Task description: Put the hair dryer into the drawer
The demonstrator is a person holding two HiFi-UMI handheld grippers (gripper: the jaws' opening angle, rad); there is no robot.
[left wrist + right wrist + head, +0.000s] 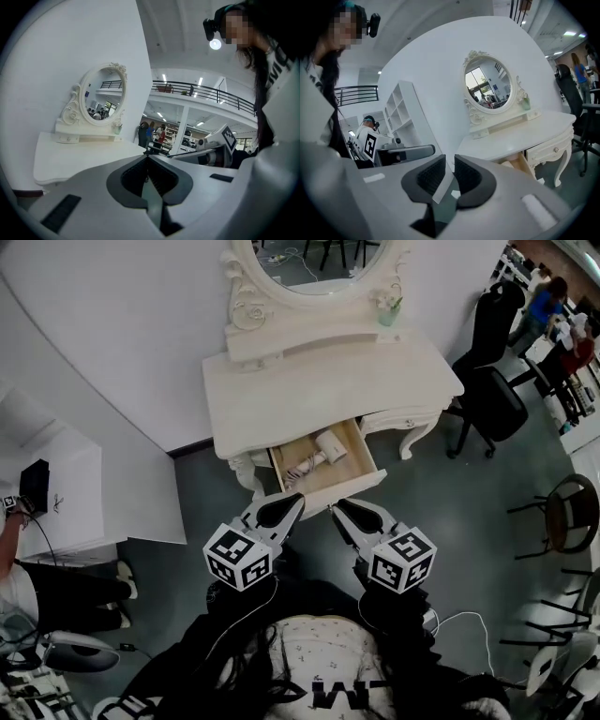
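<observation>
The white hair dryer [323, 448] is lying inside the pulled-out light wooden drawer [364, 457] of the cream carved dressing worktop [328, 381], with its head toward 1 o'clock and its handle running toward 7 o'clock. In the head view, the grey left tool [295, 500] [147, 157] is hanging at the drawer's 7 o'clock, near the drawer front. Its jaws are meeting at the tips and gripping nothing. The grey right tool [339, 505] [450, 161] is hanging at the drawer's 5 o'clock. Its dark pads are standing only a narrow slit apart, with nothing between them. Both tools are pointing toward 12 o'clock, at the oval mirror [319, 263].
</observation>
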